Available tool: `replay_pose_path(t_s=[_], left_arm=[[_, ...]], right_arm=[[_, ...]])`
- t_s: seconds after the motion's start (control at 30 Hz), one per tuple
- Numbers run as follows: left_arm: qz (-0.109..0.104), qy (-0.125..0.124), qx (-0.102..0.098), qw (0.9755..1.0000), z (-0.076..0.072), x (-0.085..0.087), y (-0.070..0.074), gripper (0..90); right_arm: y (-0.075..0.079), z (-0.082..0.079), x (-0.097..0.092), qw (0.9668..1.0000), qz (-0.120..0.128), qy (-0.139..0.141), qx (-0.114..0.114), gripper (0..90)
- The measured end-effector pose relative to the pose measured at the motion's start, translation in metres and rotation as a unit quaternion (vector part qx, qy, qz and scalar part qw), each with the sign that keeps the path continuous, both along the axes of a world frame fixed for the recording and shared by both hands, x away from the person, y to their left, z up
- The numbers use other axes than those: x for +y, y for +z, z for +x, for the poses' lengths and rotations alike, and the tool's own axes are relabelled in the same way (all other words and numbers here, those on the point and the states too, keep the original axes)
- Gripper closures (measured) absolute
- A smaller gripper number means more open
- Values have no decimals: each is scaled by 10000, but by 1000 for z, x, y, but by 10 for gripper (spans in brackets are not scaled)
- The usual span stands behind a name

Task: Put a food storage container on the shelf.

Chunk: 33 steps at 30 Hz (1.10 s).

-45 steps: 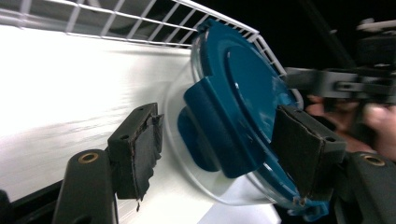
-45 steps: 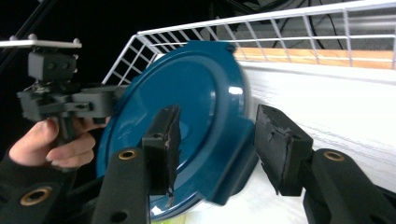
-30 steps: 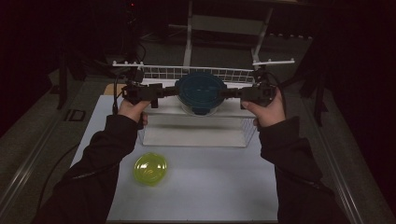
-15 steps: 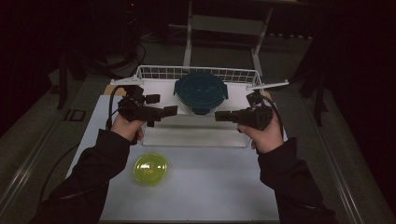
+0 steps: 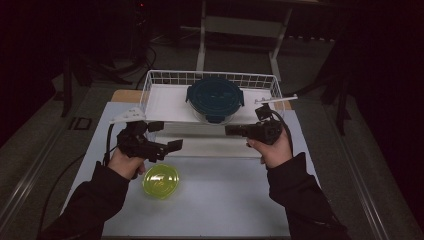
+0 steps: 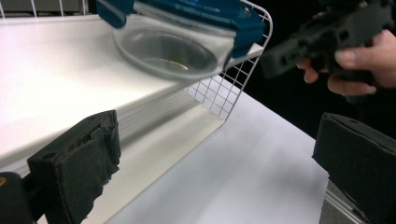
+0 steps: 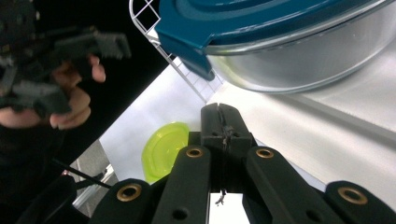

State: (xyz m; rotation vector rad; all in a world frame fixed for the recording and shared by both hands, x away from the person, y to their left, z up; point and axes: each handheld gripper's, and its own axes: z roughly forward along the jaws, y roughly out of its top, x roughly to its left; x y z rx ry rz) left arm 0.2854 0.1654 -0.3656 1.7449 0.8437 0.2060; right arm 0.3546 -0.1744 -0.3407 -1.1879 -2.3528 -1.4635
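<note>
- High view: glass container with blue lid (image 5: pixel 215 99) sits on the raised white shelf (image 5: pixel 165 102) inside the wire basket (image 5: pixel 150 82), on the table (image 5: pixel 225 200). Left gripper (image 5: pixel 167 146) and right gripper (image 5: pixel 235 131) hang in front of the shelf, both clear of the container. Yellow-green lid (image 5: pixel 160 181) lies flat on the table near the left hand.
- Left gripper view: jaws wide apart, nothing between them. Container (image 6: pixel 173 42) sits up on the shelf, well ahead; the other gripper (image 6: pixel 322 37) is off to the side.
- Right gripper view: jaws pressed together, holding nothing. Container (image 7: pixel 299 42) just above and ahead; yellow-green lid (image 7: pixel 166 149) below.
- Judgement: container looks placed, hands free. Likely next: left gripper drops to the yellow-green lid, jaws straddling its rim.
</note>
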Motion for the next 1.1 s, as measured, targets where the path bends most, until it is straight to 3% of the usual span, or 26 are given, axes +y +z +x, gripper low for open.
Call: replay_pose_path(t_s=[0.47,0.8,1.1], left_arm=[[130,127,10,9998,-21,6,-39,4],[122,143,-41,9998,-32,9,-50,3],[49,182,-9,9998,-33,13,-53,3]], right_arm=[[-11,19,20,9998,152,-76,113,898],[-10,31,25,9994,183,-275,93,897],[-9,42,22,9988,165,-463,58,897]])
